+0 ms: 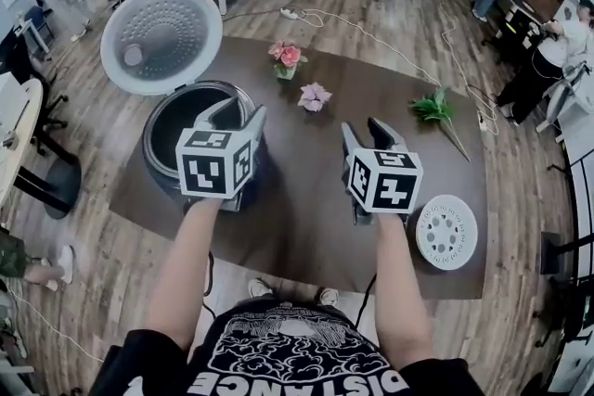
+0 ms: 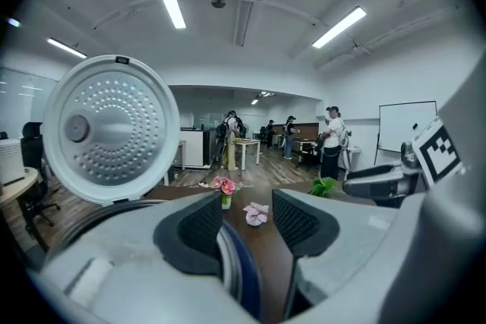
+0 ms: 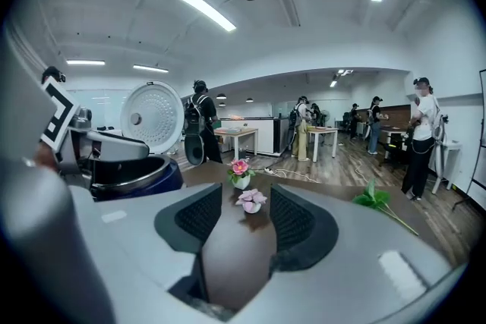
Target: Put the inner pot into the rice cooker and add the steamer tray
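Note:
The dark blue rice cooker [image 1: 160, 164] stands at the table's left with its white lid [image 1: 162, 37] raised. The inner pot [image 1: 190, 116] sits inside it, its dark inside showing. The white perforated steamer tray [image 1: 446, 232] lies flat near the table's front right corner. My left gripper [image 1: 239, 118] hovers at the cooker's right rim, open and empty; in the left gripper view the rim [image 2: 237, 273] passes below the gap in the left gripper [image 2: 247, 220]. My right gripper [image 1: 365, 133] is over the table's middle, left of the tray, open and empty, and the right gripper [image 3: 247, 218] shows bare table in the right gripper view.
Two small pink flower pots [image 1: 288, 57] [image 1: 314, 95] stand on the brown table [image 1: 306, 218] beyond the grippers. A green sprig [image 1: 434, 107] lies at the back right. Desks, chairs and several people fill the room around the table.

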The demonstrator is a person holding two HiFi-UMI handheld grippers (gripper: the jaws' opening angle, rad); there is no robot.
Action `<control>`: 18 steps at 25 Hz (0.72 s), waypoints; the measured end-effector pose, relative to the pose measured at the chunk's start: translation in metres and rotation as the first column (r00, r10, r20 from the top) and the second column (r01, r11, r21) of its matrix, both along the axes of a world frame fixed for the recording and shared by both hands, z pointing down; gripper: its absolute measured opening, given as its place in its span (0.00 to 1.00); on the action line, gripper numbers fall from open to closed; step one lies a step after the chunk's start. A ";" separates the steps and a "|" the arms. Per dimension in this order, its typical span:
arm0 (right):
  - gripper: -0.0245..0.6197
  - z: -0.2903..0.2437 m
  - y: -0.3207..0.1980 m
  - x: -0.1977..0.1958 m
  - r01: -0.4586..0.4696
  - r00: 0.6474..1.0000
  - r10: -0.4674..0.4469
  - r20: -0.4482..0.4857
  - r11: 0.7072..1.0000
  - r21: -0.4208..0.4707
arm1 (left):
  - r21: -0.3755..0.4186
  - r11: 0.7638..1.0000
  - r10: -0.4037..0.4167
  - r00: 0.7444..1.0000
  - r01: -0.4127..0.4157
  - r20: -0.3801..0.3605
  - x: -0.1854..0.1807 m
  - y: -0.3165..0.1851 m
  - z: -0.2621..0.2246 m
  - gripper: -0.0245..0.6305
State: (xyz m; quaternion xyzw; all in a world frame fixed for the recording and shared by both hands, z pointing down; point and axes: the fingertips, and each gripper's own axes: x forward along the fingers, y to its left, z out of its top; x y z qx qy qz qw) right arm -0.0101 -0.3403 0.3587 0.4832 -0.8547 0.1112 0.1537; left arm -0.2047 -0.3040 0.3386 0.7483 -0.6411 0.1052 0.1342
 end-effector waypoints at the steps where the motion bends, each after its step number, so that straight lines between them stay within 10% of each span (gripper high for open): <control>1: 0.33 0.001 0.000 0.015 -0.022 1.000 0.022 0.000 1.000 -0.003 | -0.002 1.000 0.024 1.000 -0.024 -0.002 0.014 -0.004 0.001 0.35; 18: 0.42 0.025 0.035 0.217 -0.324 0.946 0.324 0.005 0.945 -0.051 | -0.082 0.926 0.366 0.929 -0.369 -0.048 0.226 -0.028 0.042 0.39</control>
